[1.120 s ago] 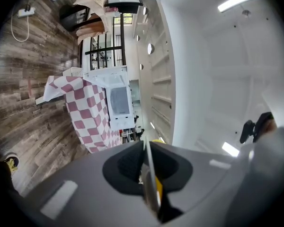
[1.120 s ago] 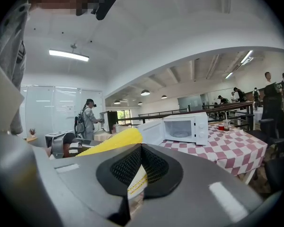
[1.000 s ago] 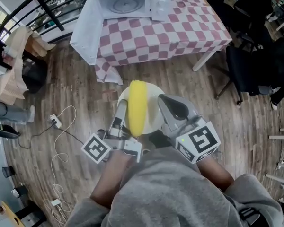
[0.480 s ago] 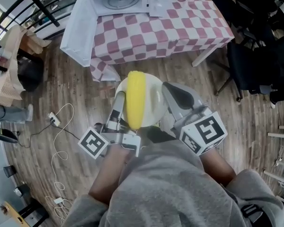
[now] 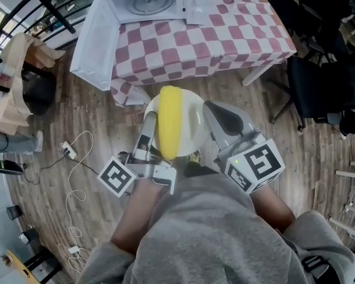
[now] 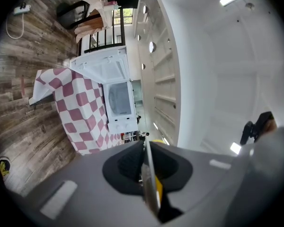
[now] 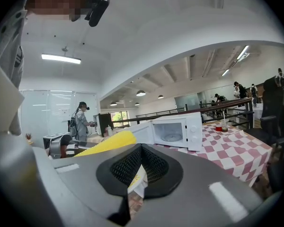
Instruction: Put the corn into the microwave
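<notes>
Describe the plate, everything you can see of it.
The plate is round, white, thin and smooth. It is held roughly level above the wooden floor, short of the checkered table. The left gripper is shut on its left rim, the right gripper on its right rim. A yellow corn cob lies across its middle.

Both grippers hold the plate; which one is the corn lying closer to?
The left gripper: the corn lies along the left side of the plate, right beside its jaws, while a stretch of bare plate separates it from the right gripper.
</notes>
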A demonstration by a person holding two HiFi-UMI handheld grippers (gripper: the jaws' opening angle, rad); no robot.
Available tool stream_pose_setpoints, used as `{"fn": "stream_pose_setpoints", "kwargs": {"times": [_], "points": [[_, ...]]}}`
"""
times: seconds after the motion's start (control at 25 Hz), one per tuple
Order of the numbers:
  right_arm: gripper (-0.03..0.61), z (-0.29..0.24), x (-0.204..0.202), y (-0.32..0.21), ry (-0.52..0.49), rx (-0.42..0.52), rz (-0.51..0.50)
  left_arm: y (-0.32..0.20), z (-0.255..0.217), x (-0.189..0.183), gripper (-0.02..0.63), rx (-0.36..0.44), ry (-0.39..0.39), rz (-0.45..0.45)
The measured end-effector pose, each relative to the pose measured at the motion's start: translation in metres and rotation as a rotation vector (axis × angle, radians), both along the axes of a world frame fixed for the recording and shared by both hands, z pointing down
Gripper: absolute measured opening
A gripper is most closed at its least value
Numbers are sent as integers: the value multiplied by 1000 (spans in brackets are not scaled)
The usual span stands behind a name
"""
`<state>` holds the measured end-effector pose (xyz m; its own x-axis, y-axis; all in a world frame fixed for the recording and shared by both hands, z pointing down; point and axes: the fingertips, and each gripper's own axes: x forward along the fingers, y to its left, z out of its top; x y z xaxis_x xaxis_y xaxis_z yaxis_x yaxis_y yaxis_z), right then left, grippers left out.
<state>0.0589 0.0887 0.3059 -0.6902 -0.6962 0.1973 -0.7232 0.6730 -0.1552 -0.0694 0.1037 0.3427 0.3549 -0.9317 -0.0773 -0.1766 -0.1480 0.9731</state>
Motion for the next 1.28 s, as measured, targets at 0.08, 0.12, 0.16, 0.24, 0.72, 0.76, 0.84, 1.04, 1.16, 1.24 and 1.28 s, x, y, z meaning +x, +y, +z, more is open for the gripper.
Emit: {"fn": "stream_pose_setpoints", "kwargs": {"times": [0.08, 0.12, 0.16, 0.24, 0.72, 0.76, 0.84, 1.04, 1.16, 1.24, 1.28], "points": [[-2, 0, 3, -7, -4, 3, -3, -6, 0, 4, 26, 1, -2, -3], [-2, 1, 4, -10, -7, 4, -7, -10, 0, 6, 26, 2, -2, -4], [-2, 1, 6, -14, -9, 5, -10, -13, 0, 8, 26, 4, -3, -5], [-2, 1, 7, -21, -10, 10, -16, -20, 0, 11, 26, 4, -4, -8], [-2, 2, 3, -32, -10, 25, -60, -32, -1, 15, 26, 4, -5, -35], [-2, 2, 3, -33, -11, 25, -63, -32, -1, 15, 26, 4, -5, -37], [-2, 2, 1, -33, -13, 24, -68, -32, -1, 15, 26, 1, -9, -40], [-2, 2, -1, -38, -15, 21, -70, -35, 1, 10, 28, -3, -19, -45], [-2, 5, -3, -43, -8, 15, -67, -39, 5, 7, 28, -10, -12, -45], [-2, 6, -6, -48, -3, 14, -63, -44, 7, 4, 28, -12, -11, -41], [-2, 6, -7, -52, -2, 15, -60, -48, 7, 2, 28, -10, -11, -39]]}}
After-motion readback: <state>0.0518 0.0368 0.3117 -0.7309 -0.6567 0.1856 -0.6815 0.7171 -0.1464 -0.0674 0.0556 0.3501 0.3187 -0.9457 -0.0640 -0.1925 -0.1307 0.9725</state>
